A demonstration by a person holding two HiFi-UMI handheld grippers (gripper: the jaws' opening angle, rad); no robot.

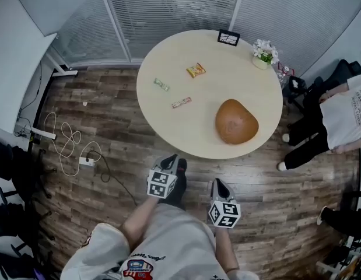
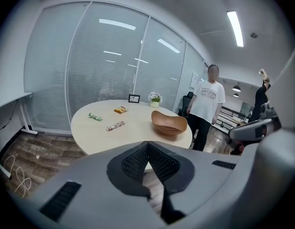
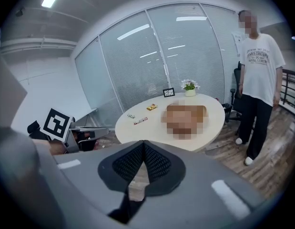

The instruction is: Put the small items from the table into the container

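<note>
One round, pale beige worktop (image 1: 200,134) was recorded, set on a dark wood-plank floor (image 1: 98,115) before glass walls with blinds. Three small items were listed on its left half, well apart from one another: a green-and-white wrapped sweet (image 1: 161,84), an orange-yellow snack packet (image 1: 196,70) beyond it, and a pink-and-white wrapped bar (image 1: 181,102) nearer the front edge. The container, a brown rounded wooden bowl (image 1: 236,121), was found on the right half near the front edge, with none of the three items seen in it. A small black picture frame (image 1: 228,37) and a white pot of flowers (image 1: 264,53) were noted at the far rim. The left gripper (image 1: 168,160) and the right gripper (image 1: 218,185) were held side by side over the floor, short of the worktop's near edge and touching nothing. The jaws of each were seen pressed together, with nothing between them. A standing person in a white T-shirt (image 1: 344,112) was noted to the right of the worktop, and a white power strip with looped cable (image 1: 81,156) on the floor at the left.
</note>
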